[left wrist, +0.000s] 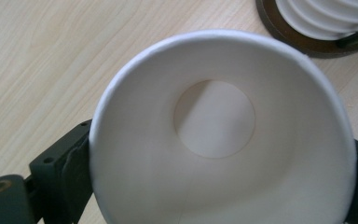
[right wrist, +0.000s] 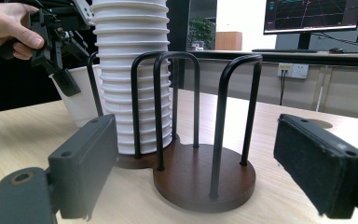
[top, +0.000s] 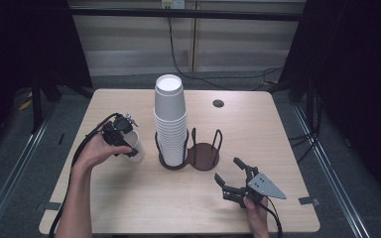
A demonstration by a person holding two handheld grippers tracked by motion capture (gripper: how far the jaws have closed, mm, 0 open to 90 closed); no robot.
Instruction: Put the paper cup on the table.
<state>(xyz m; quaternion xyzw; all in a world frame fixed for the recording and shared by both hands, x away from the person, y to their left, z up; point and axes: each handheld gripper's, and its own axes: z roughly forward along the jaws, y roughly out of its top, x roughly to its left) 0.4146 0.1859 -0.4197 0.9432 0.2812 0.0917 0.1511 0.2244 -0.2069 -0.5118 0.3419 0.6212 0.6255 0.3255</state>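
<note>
- Your left gripper [top: 120, 136] sat nearest its own camera with a single white paper cup [left wrist: 223, 135] clamped across the rim, mouth facing the lens, a black jaw pressed to each side of it.
- From the high view, that cup [top: 135, 147] stood on the light wood table [top: 129, 198], just left of the cup holder and apart from it.
- Further right, the tall stack of paper cups [top: 169, 119] filled the left bay of the two-bay wire cup holder [top: 188, 153]; the right bay [right wrist: 204, 179] was bare wood.
- Your right gripper [top: 230, 173] rested at the near right with its jaws spread wide and nothing between them, aimed at that bare bay.
- By my reading, you were mid-transfer with one cup separated from the stack; the next move called for carrying it over the wire hoops and lowering it upright into the free bay.
</note>
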